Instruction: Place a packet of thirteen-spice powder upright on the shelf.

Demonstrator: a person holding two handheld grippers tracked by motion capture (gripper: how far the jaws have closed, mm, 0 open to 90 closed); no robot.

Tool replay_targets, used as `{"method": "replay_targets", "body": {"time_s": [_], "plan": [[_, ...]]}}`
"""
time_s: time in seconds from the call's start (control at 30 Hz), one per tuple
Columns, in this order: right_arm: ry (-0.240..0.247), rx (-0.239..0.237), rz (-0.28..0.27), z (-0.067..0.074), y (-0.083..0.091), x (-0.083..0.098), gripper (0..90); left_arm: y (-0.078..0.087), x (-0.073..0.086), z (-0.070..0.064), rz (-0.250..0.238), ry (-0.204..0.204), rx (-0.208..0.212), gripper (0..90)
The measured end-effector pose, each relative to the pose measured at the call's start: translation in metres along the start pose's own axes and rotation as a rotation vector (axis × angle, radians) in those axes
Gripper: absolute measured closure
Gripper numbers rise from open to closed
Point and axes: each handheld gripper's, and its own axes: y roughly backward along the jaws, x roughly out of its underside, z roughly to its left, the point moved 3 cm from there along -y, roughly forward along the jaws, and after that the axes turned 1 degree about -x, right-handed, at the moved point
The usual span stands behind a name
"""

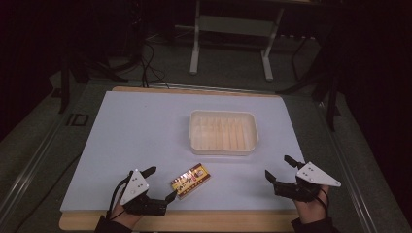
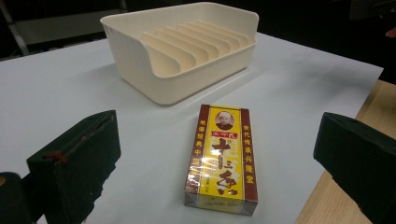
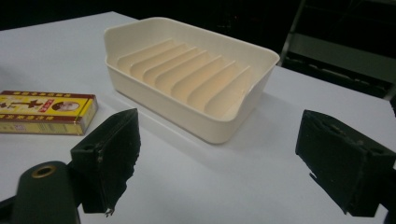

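- A dark room is seen behind a white worktop (image 1: 145,126) with a wooden edge along the near side; a pale metal frame (image 1: 233,43) stands on the floor beyond it.
- A cream plastic tray (image 1: 223,132) with raised ribs across its inside is set right of the worktop's centre, empty.
- A yellow and maroon printed box (image 1: 190,181), wrapped in clear film, is laid flat on the worktop, near the front edge and just in front of the tray's left corner, apart from it.
- The left gripper (image 1: 160,184) is held low over the near left of the worktop, jaws spread wide; nothing is gripped. One jaw tip is seen just beside the box's near left corner; contact cannot be told from the high view.
- In the left gripper view the box (image 2: 222,161) lies between the two jaws, clear of both pads, with the tray (image 2: 182,51) behind it.
- The right gripper (image 1: 279,167) is held at the near right, well apart from the box, jaws wide and empty.
- In the right gripper view the tray (image 3: 191,77) is seen ahead and the box (image 3: 46,112) off to the left.
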Motion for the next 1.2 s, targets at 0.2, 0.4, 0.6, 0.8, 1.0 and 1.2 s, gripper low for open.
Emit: {"method": "replay_targets", "body": {"time_s": [0.2, 0.4, 0.6, 0.8, 1.0, 1.2], "plan": [[0.019, 0.007, -0.063, 0.005, 0.005, -0.003, 13.7, 0.001, -0.001, 0.000, -0.014, 0.010, 0.020, 1.5], [0.002, -0.014, -0.086, 0.010, 0.009, -0.006, 13.9, 0.008, -0.007, -0.002, -0.059, 0.021, 0.038, 1.6], [0.009, -0.025, -0.105, 0.014, 0.016, -0.011, 15.5, 0.012, -0.014, -0.006, -0.083, 0.061, 0.090, 1.5], [-0.027, -0.065, -0.098, 0.018, 0.020, -0.018, 20.2, 0.012, -0.022, -0.011, -0.082, 0.037, 0.090, 1.5], [-0.005, -0.091, -0.137, 0.024, 0.023, -0.023, 18.1, 0.010, -0.034, -0.009, -0.070, 0.039, 0.069, 1.5], [0.030, -0.087, -0.153, 0.029, 0.024, -0.027, 15.2, 0.006, -0.042, -0.006, -0.016, -0.002, 0.110, 1.5]]}}
